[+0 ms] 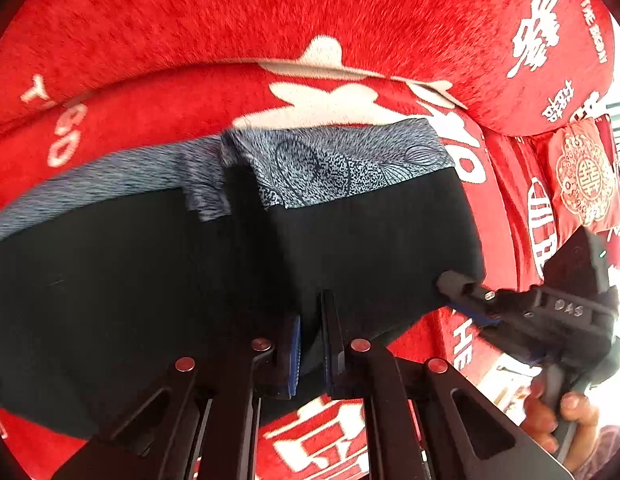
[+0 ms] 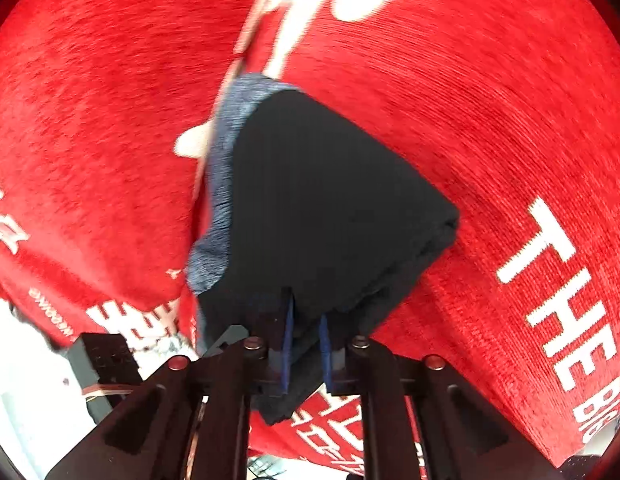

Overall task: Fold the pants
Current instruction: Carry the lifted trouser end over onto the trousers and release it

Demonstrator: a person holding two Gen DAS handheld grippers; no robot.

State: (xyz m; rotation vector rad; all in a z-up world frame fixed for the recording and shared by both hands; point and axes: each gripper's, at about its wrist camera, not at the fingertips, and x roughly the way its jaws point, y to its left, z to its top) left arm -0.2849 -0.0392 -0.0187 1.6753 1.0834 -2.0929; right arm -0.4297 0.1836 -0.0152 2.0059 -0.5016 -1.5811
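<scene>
The black pants (image 1: 350, 240) with a grey-blue patterned band (image 1: 342, 160) lie over a red blanket (image 1: 190, 20). My left gripper (image 1: 310, 316) is shut on the pants' near edge. My right gripper (image 1: 462, 292) shows at the right of the left wrist view, shut on the pants' right corner. In the right wrist view my right gripper (image 2: 306, 320) is shut on a thick folded stack of the black pants (image 2: 330, 200), lifted off the red blanket (image 2: 470, 100); the grey-blue band (image 2: 230, 152) trails at the left.
The red blanket with white lettering covers a cushioned surface. A red embroidered cushion (image 1: 586, 176) lies at the right. A hand (image 1: 558, 412) holds the right gripper's handle. A black device (image 2: 106, 364) sits at the lower left.
</scene>
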